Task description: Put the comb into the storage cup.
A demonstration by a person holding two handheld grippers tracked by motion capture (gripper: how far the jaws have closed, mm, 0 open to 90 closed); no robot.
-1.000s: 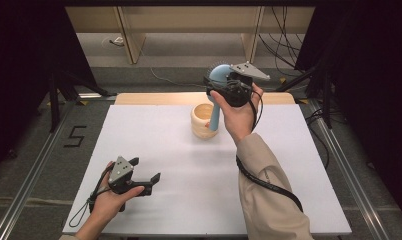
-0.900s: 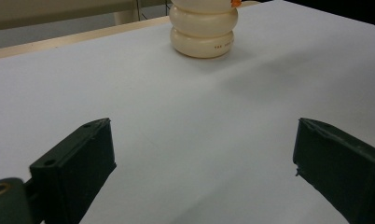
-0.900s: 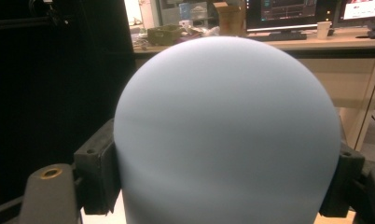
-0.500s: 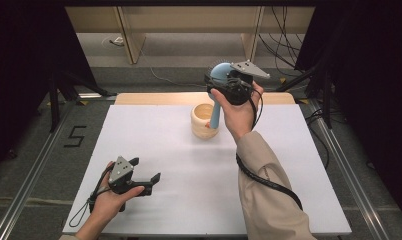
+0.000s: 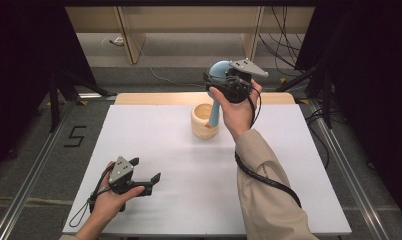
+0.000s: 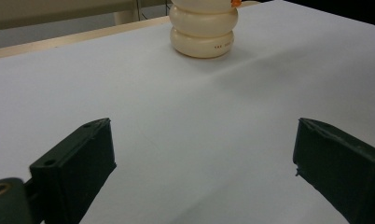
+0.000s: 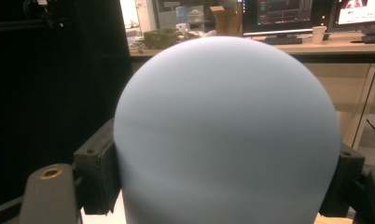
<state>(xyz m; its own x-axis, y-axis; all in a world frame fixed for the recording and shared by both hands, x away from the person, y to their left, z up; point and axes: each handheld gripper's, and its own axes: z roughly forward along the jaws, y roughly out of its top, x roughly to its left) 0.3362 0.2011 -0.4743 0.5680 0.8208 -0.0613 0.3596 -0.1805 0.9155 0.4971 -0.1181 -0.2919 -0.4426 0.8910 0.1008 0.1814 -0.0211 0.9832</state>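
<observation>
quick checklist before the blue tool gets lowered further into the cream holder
1. Grip: right gripper is clamped on the blue tool at its rounded head, a jaw on each side: ok.
2. Tool's lower end is inside the cream holder: ok.
3. Holder stands upright on the white table: ok.
4. Left gripper is open, near the table's near edge, well apart from the holder: ok.
5. Whether the tool's tip touches the holder's bottom: cannot tell.

You're gripping a matt, smooth blue tool point(image 5: 216, 95); the cream cup point(image 5: 205, 121) looks glossy, ribbed plastic, the white table point(image 5: 189, 170) matt, your sleeve point(image 5: 269, 200) beige cloth.
</observation>
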